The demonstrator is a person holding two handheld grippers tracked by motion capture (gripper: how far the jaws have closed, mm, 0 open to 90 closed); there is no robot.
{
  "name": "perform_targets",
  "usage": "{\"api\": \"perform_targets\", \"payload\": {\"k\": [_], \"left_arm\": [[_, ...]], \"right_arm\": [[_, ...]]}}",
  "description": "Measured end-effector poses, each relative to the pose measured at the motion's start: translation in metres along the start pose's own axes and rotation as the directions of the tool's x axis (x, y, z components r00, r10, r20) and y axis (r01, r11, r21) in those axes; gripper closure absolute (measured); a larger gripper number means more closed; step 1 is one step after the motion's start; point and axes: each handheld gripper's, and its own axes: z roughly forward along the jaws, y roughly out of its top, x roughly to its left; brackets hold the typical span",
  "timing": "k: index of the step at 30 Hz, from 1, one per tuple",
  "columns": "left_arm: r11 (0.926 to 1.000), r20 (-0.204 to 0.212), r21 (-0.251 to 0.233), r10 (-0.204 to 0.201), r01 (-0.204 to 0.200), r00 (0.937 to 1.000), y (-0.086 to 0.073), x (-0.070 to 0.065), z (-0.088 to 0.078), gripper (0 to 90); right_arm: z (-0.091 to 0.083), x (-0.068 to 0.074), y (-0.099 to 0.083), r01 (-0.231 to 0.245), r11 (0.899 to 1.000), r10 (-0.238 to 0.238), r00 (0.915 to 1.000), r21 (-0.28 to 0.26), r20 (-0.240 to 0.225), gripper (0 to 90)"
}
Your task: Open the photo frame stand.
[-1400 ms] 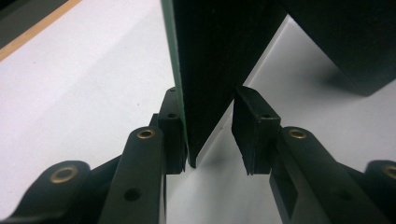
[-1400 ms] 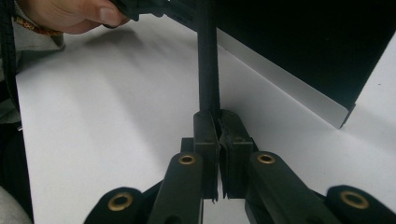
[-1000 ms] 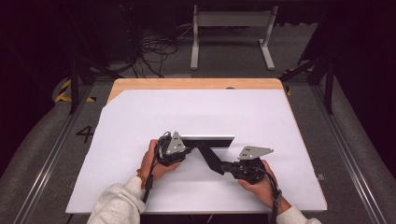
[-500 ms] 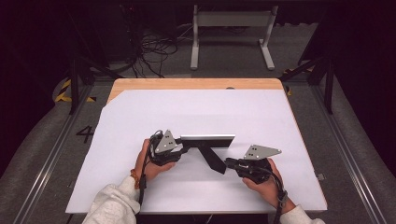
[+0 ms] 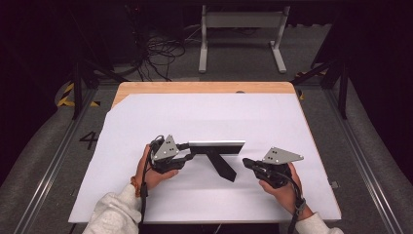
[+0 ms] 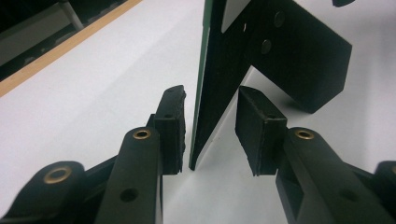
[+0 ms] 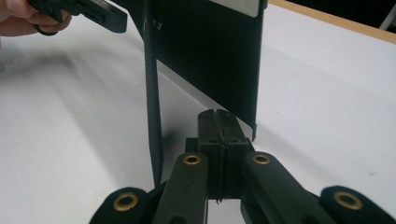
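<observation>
Near the middle of the white surface [image 5: 195, 112] the black photo frame [image 5: 216, 145] stands upright on its prop leg [image 5: 223, 166]. Your left gripper [image 5: 185, 150] straddles the frame's end with its fingers [image 6: 170, 126] released; a gap shows on each side, though the near pad sits so close it may brush the edge. Your right gripper [image 5: 246, 163] hangs just beside the leg, apart from it, fingers [image 7: 219, 126] clenched on nothing, having just been closing. Judging by this, you are at the letting-go step: next, draw the left gripper back straight so the frame isn't tipped. A second ago your right gripper was at the leg; now it is clear of it.
</observation>
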Motion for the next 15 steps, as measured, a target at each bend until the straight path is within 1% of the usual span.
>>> {"api": "perform_targets", "payload": {"k": [1,4,5,8,9,11,12,15], "left_arm": [[1.0,0.005,-0.002,-0.002,0.002,1.0,0.0,0.0,-0.002,63.5],[1.0,0.0,-0.007,-0.002,0.002,1.0,-0.001,0.001,-0.006,64.3],[1.0,-0.001,-0.005,0.002,-0.002,1.0,-0.001,0.001,-0.008,64.4],[0.9999,-0.001,-0.012,-0.006,0.006,1.0,-0.001,0.002,-0.013,65.4],[0.9998,-0.001,-0.017,-0.012,0.012,0.9999,-0.001,0.002,-0.015,65.6],[0.9998,-0.006,-0.01,-0.018,0.018,0.9998,-0.002,0.003,-0.016,65.0],[0.9996,-0.008,-0.011,-0.028,0.028,0.9996,-0.002,0.004,-0.016,63.7],[0.999,0.007,-0.011,-0.043,0.043,0.9991,-0.002,0.005,-0.014,61.6]], "right_arm": [[0.0,-0.001,0.0,-0.003,1.0,0.003,1.0,-0.003,0.003,90.0],[-0.001,-0.002,0.002,0.006,1.0,-0.006,0.9997,-0.01,0.023,90.0],[-0.003,-0.003,0.003,0.006,1.0,-0.006,0.9996,-0.018,0.028,90.0],[-0.006,-0.006,0.006,0.001,0.999,0.001,0.9994,-0.037,0.036,90.0],[-0.006,-0.006,0.007,0.001,0.999,0.0,0.9992,-0.042,0.04,90.0],[-0.007,-0.007,0.009,0.002,0.999,0.001,0.9984,-0.05,0.057,89.6],[-0.007,-0.008,0.011,0.004,0.998,0.0,0.998,-0.057,0.063,89.7],[-0.007,-0.008,0.013,0.011,0.998,-0.006,0.9971,-0.068,0.075,89.1]]}}
